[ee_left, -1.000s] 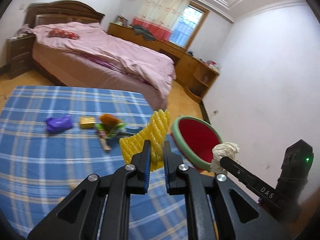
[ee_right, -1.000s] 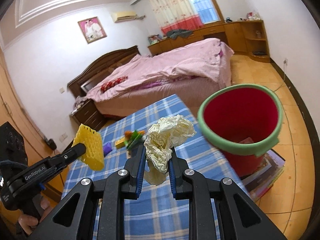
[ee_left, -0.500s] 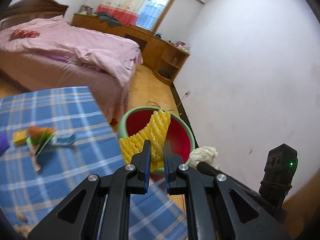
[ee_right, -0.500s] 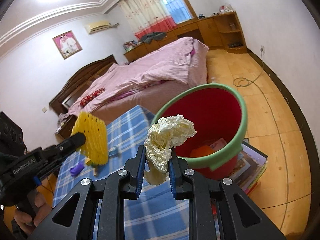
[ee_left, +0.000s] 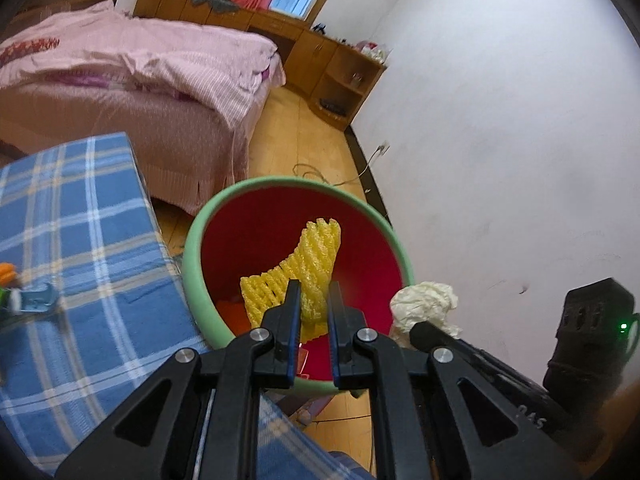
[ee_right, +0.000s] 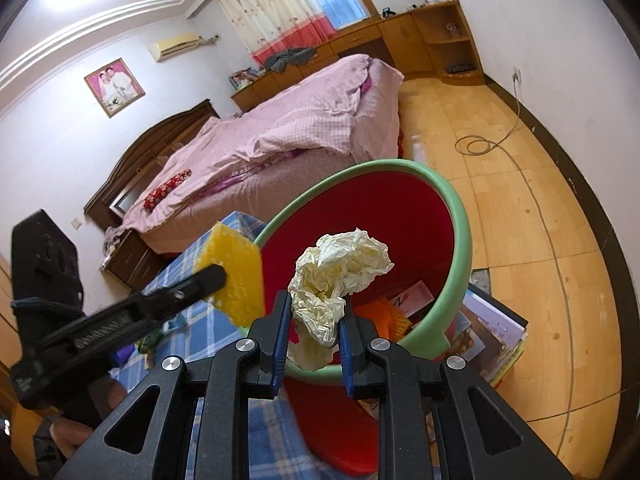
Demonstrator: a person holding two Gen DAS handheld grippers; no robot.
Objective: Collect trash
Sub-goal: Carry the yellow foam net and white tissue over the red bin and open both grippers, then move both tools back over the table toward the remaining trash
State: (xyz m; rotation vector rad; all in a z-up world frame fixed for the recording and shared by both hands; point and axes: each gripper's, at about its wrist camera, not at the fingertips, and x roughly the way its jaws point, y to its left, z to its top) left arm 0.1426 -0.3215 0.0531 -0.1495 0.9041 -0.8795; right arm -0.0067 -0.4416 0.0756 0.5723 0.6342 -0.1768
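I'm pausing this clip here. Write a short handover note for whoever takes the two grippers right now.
Left gripper: shut on the yellow foam net, held over the open red bin.
Right gripper: shut on the crumpled paper wad, also over the bin's mouth.
Done: some trash already lies in the bin, including an orange piece and a printed card.
Left: open both grippers to drop these two. More litter remains on the blue plaid tablecloth, such as a blue wrapper; fetch it next.
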